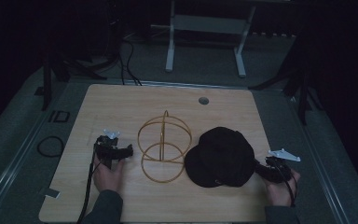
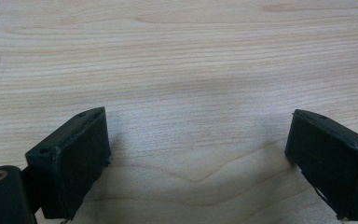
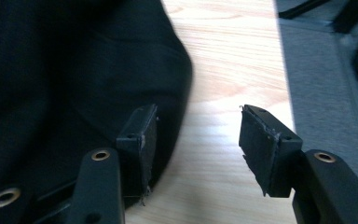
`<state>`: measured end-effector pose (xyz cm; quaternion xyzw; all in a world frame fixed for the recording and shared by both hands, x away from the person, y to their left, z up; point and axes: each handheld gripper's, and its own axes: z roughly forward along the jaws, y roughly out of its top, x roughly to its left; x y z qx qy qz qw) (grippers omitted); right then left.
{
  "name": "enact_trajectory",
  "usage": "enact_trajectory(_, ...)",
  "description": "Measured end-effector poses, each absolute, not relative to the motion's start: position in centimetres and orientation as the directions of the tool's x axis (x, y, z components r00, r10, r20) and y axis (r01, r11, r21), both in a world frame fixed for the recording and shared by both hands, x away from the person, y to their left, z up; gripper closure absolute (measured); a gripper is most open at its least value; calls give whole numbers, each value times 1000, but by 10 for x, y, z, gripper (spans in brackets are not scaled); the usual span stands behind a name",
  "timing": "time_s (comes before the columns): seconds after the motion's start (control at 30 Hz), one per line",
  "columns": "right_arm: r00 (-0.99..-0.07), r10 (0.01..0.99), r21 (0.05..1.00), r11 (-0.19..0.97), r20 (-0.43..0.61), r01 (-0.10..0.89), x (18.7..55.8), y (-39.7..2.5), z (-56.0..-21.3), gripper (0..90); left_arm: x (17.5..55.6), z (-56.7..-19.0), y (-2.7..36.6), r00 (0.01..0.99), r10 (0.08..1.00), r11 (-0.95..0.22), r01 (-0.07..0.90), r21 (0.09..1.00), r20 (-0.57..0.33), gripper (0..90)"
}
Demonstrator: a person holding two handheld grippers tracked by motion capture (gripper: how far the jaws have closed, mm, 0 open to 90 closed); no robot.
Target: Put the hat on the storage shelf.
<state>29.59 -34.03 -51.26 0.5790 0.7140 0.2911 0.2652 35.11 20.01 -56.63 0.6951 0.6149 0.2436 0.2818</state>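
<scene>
Hat [image 1: 221, 156]: lower right of centre on the table, beside wire stand [image 1: 163, 147]
Right gripper [image 1: 261, 170]: jaws apart at the brim, nearer
Left gripper [image 1: 127, 151]: jaws apart, nothing held

Black lettering reading "ID" [image 1: 58, 116] stands on the grey floor [image 1: 23, 126] just beside the wooden table's [image 1: 121, 100] far left corner; no other text, label or number is legible anywhere.
</scene>
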Motion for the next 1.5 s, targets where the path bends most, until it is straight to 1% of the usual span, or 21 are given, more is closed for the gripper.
enact_trajectory(0.13,-241,970,717,190,-32,671,301,-337,-505,458,351,-566,200,124,992,-84,718,691,-8,60)
enact_trajectory(0.33,-357,934,694,252,7,674,306,-331,-495,450,351,-566,200,123,992,-83,718,691,-8,59)
enact_trajectory(0.57,-447,894,690,310,22,654,308,-323,-482,443,351,-566,200,122,992,-83,719,690,-8,60)
enact_trajectory(0.63,-466,885,686,336,5,646,308,-321,-479,443,351,-566,200,122,992,-83,719,690,-8,59)
enact_trajectory(0.83,-510,860,678,376,-2,632,307,-317,-471,442,351,-566,200,122,993,-83,719,691,-8,60)
enact_trajectory(1.2,-594,804,687,438,-12,579,307,-308,-451,377,351,-566,199,122,993,-84,719,689,-6,60)
enact_trajectory(1.33,-612,791,685,459,-24,567,309,-303,-446,373,351,-566,199,122,993,-84,719,689,-6,60)
enact_trajectory(1.5,-654,755,667,510,-45,543,314,-290,-438,353,351,-566,199,120,993,-83,718,691,-6,60)
